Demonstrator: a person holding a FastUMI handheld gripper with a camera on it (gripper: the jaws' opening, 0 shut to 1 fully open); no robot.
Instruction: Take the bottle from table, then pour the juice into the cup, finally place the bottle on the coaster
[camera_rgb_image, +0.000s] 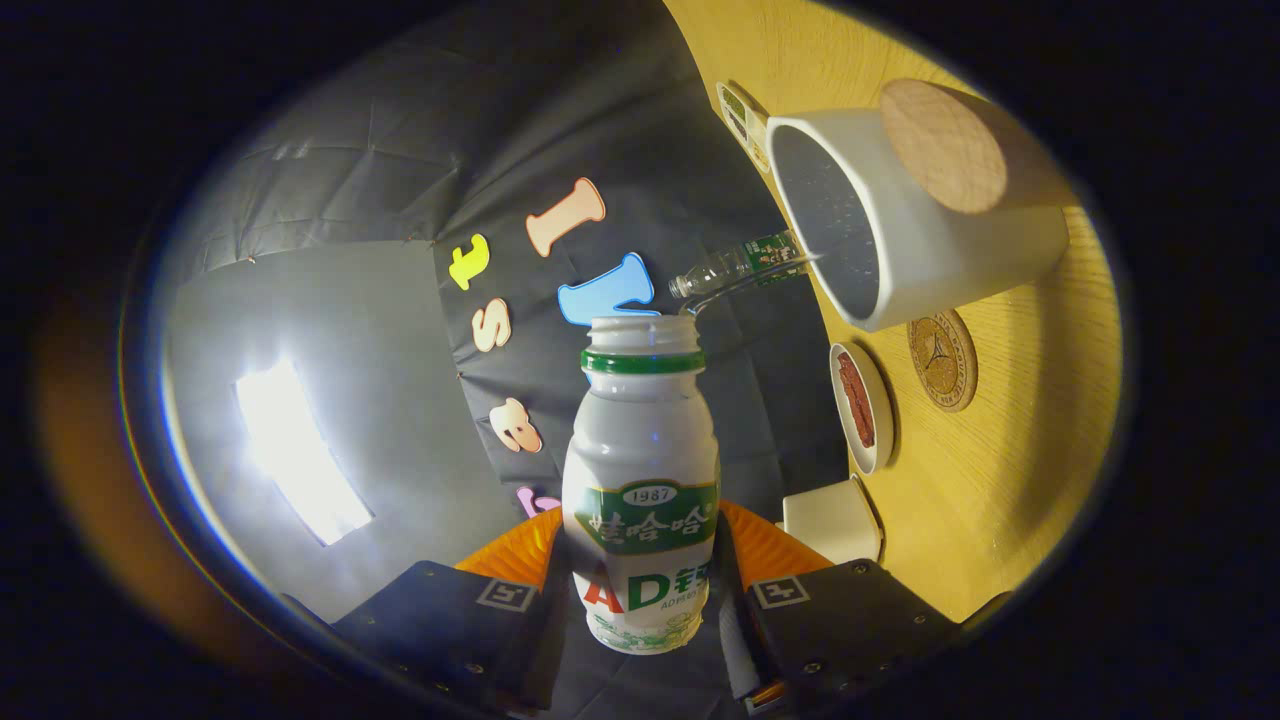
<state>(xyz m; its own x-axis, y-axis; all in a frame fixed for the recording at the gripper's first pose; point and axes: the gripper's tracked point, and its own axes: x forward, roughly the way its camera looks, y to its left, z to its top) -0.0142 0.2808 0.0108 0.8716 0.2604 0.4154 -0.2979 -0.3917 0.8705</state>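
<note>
Dark cloth wall behind, wood table tilted up along one side of the view. Gripper clamps the bottle, both fingers pressed on its lower body; the bottle's open mouth points ahead, cap off. Beyond the mouth and off to one side, the white cup with a wooden handle. Just beside the cup, the round coaster. Near it a small dish with something red, a white block, and a clear plastic bottle by the cup's rim.
</note>
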